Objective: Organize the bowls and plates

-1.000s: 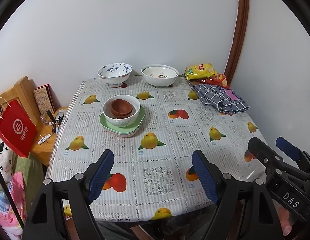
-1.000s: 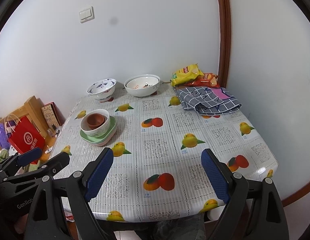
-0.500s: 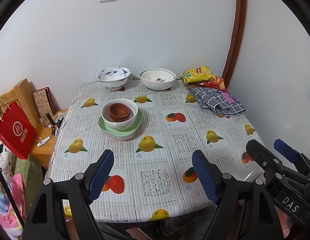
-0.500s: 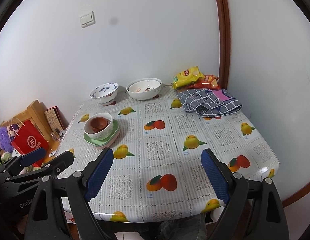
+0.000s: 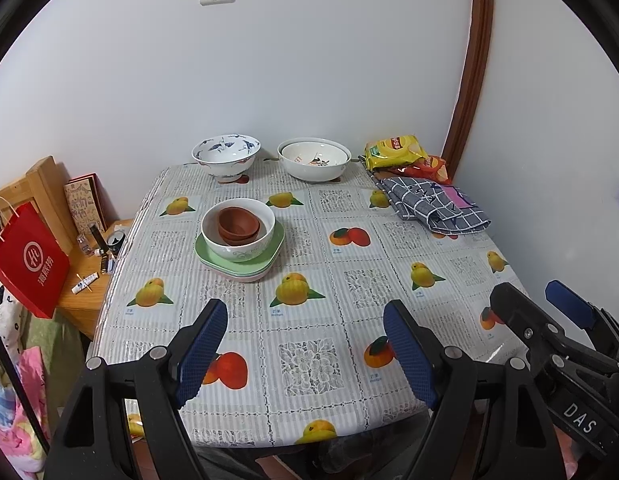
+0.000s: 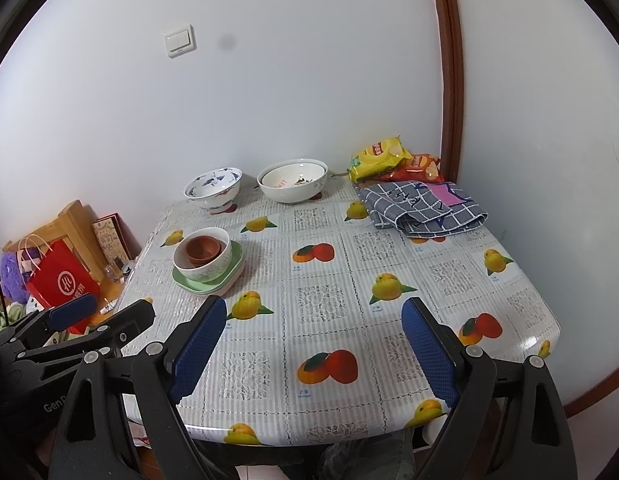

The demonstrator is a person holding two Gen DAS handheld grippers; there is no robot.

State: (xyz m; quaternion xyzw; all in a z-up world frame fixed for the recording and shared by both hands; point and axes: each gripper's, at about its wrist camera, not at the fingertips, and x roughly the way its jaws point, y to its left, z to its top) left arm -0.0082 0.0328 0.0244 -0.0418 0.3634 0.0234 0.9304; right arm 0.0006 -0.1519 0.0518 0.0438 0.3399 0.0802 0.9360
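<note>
Both tools are built alike. The left gripper (image 5: 305,348) has black plastic clamp-style arms with triangular cut-outs, silver rivets at the joints, and two fingers faced with dark blue, finely textured pads (image 5: 409,354). The right gripper (image 6: 315,354) has the same black frame, rivets and blue pads (image 6: 427,354). White lettering marks the bodies: "DAS" on the right one, "Gen…" on the left.
</note>
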